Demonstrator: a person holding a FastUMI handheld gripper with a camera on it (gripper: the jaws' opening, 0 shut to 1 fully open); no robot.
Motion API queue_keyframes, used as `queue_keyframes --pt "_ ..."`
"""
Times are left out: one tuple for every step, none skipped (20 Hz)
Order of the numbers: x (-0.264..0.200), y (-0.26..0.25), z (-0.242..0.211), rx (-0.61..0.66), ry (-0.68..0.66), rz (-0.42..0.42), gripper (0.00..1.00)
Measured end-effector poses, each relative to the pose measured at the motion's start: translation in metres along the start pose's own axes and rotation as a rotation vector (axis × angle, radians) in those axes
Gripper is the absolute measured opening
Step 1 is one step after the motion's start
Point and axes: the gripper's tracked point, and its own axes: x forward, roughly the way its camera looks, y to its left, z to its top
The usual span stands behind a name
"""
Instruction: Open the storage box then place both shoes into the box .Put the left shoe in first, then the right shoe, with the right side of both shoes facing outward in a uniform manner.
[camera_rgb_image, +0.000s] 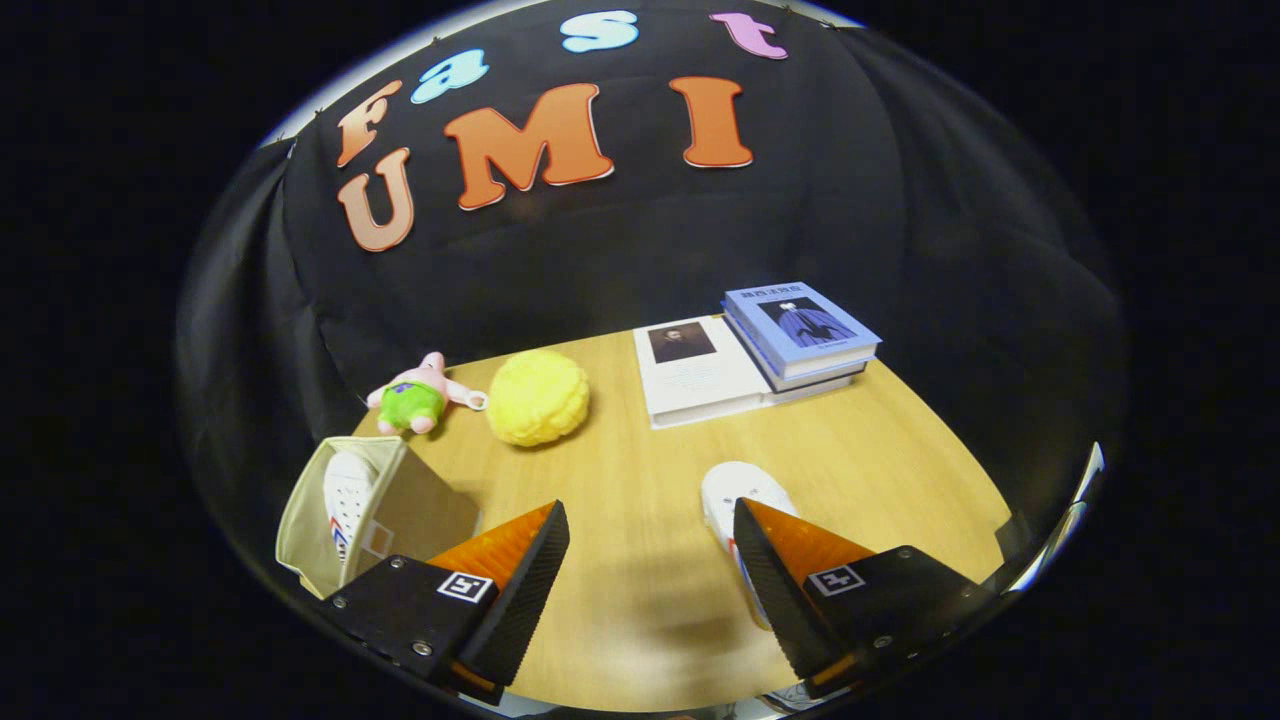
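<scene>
Gripper (650, 560): we are holding it wide open, gripping nothing.
Right shoe (745, 495): lying behind the right finger; we risk nudging it sideways.
Storage box (400, 510): open, already holding the left shoe (348, 500).

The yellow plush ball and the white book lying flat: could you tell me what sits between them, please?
Nothing: in the gripper view, bare wooden table separates the yellow plush ball from the white book.

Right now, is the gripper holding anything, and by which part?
Nothing is held. The gripper is open, bare table between its fingers. One white shoe lies by one finger; the other stands in the box.
</scene>
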Motion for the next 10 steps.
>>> queue_keyframes --pt "0.004 -0.017 -0.004 -0.002 0.011 -0.018 0.99" --pt "0.008 -0.032 -0.008 -0.005 0.021 -0.033 0.99" --pt "0.012 -0.045 -0.012 -0.006 0.033 -0.046 0.99" --pt "0.015 -0.058 -0.017 -0.007 0.047 -0.053 0.99" --pt "0.019 -0.067 -0.023 -0.009 0.059 -0.058 0.99" --pt "0.023 -0.077 -0.028 -0.014 0.073 -0.061 0.99" --pt "0.027 -0.083 -0.034 -0.02 0.086 -0.056 0.99" --pt "0.031 -0.089 -0.039 -0.025 0.097 -0.055 0.99" --pt "0.037 -0.096 -0.048 -0.034 0.119 -0.057 0.99" --pt "0.041 -0.1 -0.056 -0.037 0.142 -0.055 0.99"
